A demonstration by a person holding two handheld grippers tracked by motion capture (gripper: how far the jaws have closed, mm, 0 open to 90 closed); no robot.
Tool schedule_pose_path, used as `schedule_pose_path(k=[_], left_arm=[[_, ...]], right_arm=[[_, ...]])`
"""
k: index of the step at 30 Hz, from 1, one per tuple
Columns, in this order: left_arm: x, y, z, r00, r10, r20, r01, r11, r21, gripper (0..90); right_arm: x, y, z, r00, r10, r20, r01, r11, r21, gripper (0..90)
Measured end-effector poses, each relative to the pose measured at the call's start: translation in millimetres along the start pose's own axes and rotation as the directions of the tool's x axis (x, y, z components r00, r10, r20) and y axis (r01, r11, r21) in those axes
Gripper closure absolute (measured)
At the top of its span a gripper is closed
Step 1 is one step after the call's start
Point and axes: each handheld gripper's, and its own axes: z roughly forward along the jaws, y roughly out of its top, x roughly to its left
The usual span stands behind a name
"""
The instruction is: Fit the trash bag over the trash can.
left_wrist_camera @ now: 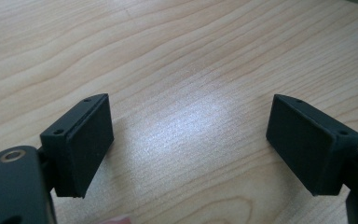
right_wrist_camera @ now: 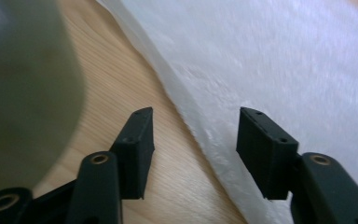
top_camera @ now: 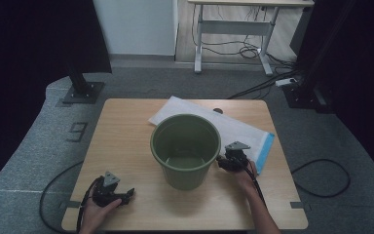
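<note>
Right gripper (right_wrist_camera: 193, 154): jaws partly spread, straddling white bag (right_wrist_camera: 279, 70) edge, not pinching | left gripper (left_wrist_camera: 191, 149): jaws wide apart, nothing between | green bucket (top_camera: 185, 150) beside.

Dim room, table glare, motion-blurred close-ups

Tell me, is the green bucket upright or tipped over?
Upright: the green bucket stands on its base on the table, its open mouth facing up.

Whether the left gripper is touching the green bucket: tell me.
Apart. The high view shows a stretch of bare table between the left gripper and the green bucket.
</note>
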Motion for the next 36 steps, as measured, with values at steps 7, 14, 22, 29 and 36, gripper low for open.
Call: schedule_pose_path(k=[7,14,22,29,36], left_arm=[[2.1,-2.7,-2.0,0.9999,-0.009,-0.007,0.009,1.0,-0.002,14.0],[2.2,-2.6,-1.9,0.9999,-0.012,-0.01,0.012,0.9999,-0.003,14.1],[2.6,-1.6,-1.0,0.9999,-0.01,-0.005,0.01,0.9999,-0.004,14.1],[5.7,1.9,2.2,1.0,0.003,0.009,-0.003,1.0,-0.003,14.1],[7.6,6.8,6.5,0.9999,0.006,0.013,-0.006,1.0,-0.003,14.1]], right_arm=[[-7.4,-3.4,7.8,0.9996,0.025,0.014,-0.025,1.0,-0.006,71.3],[-14.0,-12.9,-16.1,0.9983,-0.018,0.055,0.018,1.0,-0.008,89.1],[-19.0,-54.0,-77.8,0.9995,-0.014,0.029,0.016,0.998,-0.057,89.1],[-36.4,-98.1,-113.0,0.9981,0.012,0.06,-0.011,1.0,-0.019,89.0],[-46.9,-119.0,-132.6,0.9943,0.093,0.052,-0.091,0.995,-0.035,88.9]])
